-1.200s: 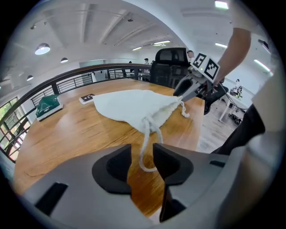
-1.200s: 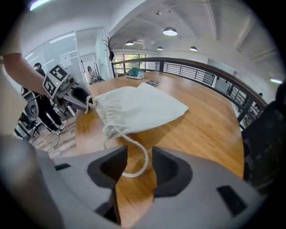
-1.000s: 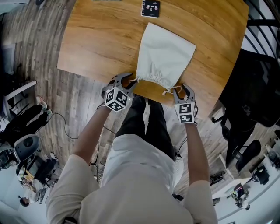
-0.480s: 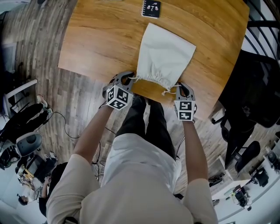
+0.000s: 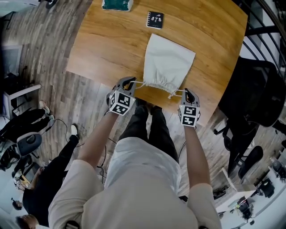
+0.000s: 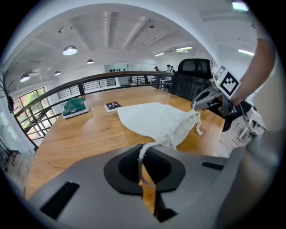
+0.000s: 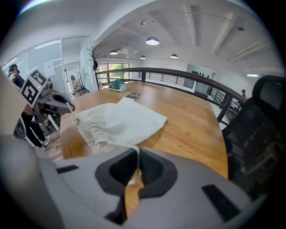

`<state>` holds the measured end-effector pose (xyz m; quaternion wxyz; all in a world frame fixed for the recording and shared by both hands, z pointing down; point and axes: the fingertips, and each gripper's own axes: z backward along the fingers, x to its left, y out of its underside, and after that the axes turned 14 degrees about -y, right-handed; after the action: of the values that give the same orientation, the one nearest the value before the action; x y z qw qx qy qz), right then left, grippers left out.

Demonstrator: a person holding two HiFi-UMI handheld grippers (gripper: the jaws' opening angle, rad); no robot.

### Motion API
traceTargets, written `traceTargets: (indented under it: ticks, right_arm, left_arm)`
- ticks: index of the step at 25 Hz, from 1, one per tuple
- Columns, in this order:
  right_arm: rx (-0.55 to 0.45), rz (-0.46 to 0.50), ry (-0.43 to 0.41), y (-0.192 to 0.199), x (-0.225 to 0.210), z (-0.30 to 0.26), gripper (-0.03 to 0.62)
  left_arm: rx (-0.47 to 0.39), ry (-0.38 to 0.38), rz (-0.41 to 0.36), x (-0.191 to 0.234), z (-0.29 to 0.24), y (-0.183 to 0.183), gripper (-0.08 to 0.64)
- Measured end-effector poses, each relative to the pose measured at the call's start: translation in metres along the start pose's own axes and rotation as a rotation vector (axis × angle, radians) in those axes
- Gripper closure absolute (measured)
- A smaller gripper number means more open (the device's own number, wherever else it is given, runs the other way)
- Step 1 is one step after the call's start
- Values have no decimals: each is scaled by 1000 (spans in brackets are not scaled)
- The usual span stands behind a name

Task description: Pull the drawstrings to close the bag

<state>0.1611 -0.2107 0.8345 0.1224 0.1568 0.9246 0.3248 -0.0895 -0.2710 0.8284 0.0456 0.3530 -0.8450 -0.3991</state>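
So, quick count from where I'm standing: one white cloth bag [image 5: 169, 62], one small black booklet [image 5: 155, 20] and one green packet [image 5: 117, 4], all on the one wooden tabletop [image 5: 103, 44]. Two grippers, and two cords coming out of the bag.

The bag lies flat near the tabletop's near edge. Its puckered mouth faces the person, right between the grippers. The left gripper [image 5: 128, 82] is clenched on the left drawstring [image 5: 139, 82], which runs from its jaws to the mouth's left corner. The right gripper [image 5: 187, 92] is clamped on the right drawstring [image 5: 178, 92] the same way. Each gripper sits just beside its corner, with the cord stretched out sideways.
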Motion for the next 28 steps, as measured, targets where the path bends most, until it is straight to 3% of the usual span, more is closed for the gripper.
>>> traceTargets:
  ticks: [8,28]
  right_arm:
    - [-69,12,62,-36,-17,39,591]
    - [-248,112,115,-151,-42,102,591]
  left_arm:
    - [-38,-67,37,13,29,-33,569]
    - [-216,-179,94,59,74,-152,569]
